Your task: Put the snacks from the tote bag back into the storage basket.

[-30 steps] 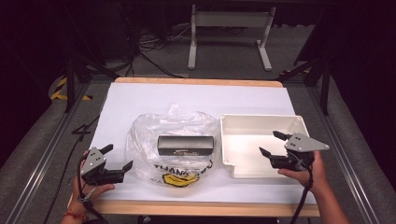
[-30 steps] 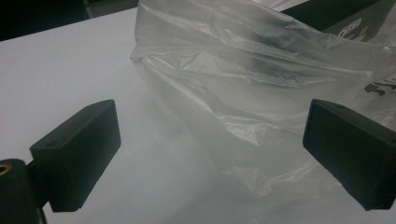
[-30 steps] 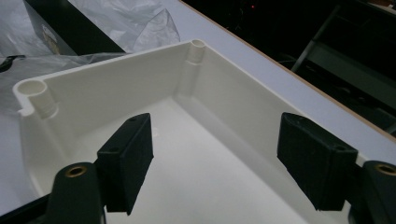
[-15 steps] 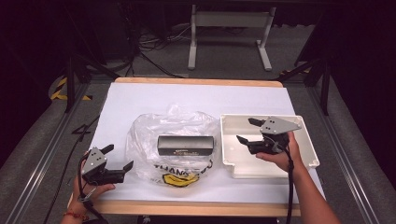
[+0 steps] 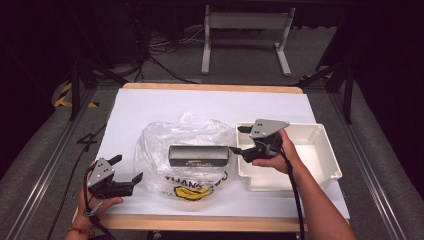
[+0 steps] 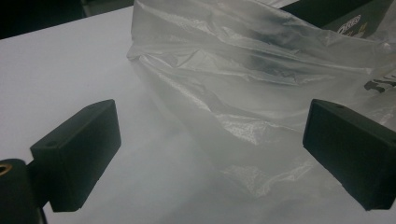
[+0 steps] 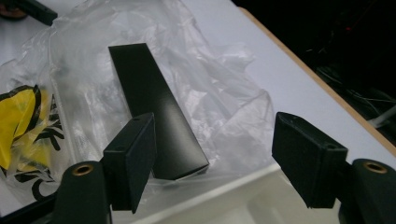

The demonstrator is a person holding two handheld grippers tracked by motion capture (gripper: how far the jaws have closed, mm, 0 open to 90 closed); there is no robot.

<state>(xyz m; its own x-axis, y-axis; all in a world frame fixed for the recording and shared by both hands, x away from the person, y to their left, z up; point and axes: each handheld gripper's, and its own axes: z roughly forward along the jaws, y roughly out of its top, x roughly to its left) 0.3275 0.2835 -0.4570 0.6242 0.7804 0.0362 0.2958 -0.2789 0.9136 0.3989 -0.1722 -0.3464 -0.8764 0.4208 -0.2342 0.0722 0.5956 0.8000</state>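
White tabletop (image 5: 165, 107): both tongs, left (image 5: 126, 170) and right (image 5: 239, 138), spread wide, flanking bagged box (image 5: 198, 155).

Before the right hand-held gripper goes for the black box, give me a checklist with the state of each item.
1. Right hand-held gripper open: ok, its jaws stand wide apart.
2. Black box reachable: ok, it lies on top of the plastic bag, its near end just ahead of the jaws.
3. Jaws straddle the box: not ok, in the right gripper view the box end sits beside the left jaw, not centred in the gap.
4. White tray free to receive: ok, nothing lies in it.
5. Left hand-held gripper open beside the bag: ok.
6. Bag pinned down: not ok, neither gripper touches it.
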